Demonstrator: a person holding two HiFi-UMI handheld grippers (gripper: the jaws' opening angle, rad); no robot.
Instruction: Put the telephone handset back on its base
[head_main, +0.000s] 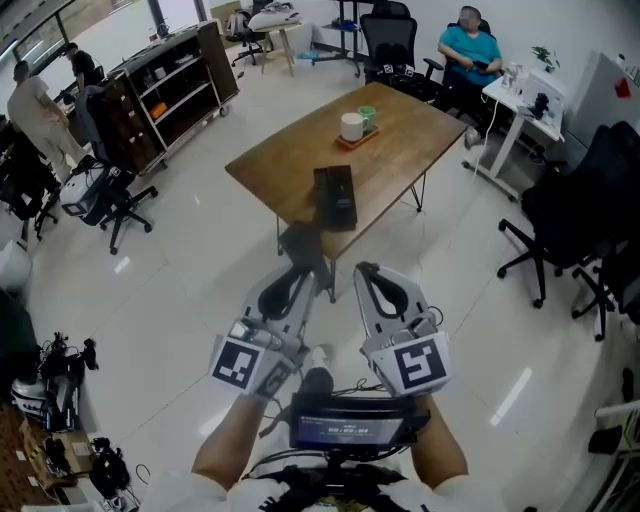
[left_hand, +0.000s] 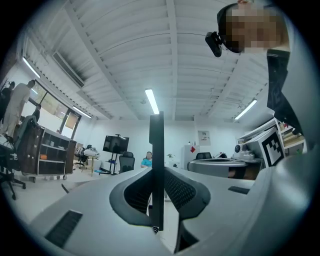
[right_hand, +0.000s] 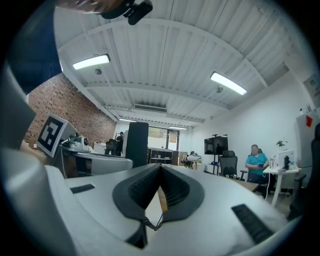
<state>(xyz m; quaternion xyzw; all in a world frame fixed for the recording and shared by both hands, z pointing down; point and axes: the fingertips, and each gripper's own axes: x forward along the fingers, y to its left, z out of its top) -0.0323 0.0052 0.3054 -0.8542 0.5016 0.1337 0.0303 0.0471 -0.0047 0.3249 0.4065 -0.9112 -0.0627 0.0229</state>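
**Handset in our left gripper, off its base.**
Our left gripper (head_main: 305, 272) has its fingers (left_hand: 132, 192) closed partway on the dark handset (left_hand: 156, 145). The handset stands edge-on to that gripper's camera, pressed on both flat sides. We hold it over the floor (head_main: 180, 300), on the near side of the base (head_main: 335, 196) and not touching it. The base lies flat on the wooden worktop (head_main: 400, 140). Our right gripper (head_main: 368, 268), just beside the left one and equally short of the base, has its fingers (right_hand: 175, 187) brought together at the tips with nothing between them. Beyond the base, a white cup (head_main: 352, 126) and a green cup (head_main: 367, 114) stand on a small tray (head_main: 357, 139).
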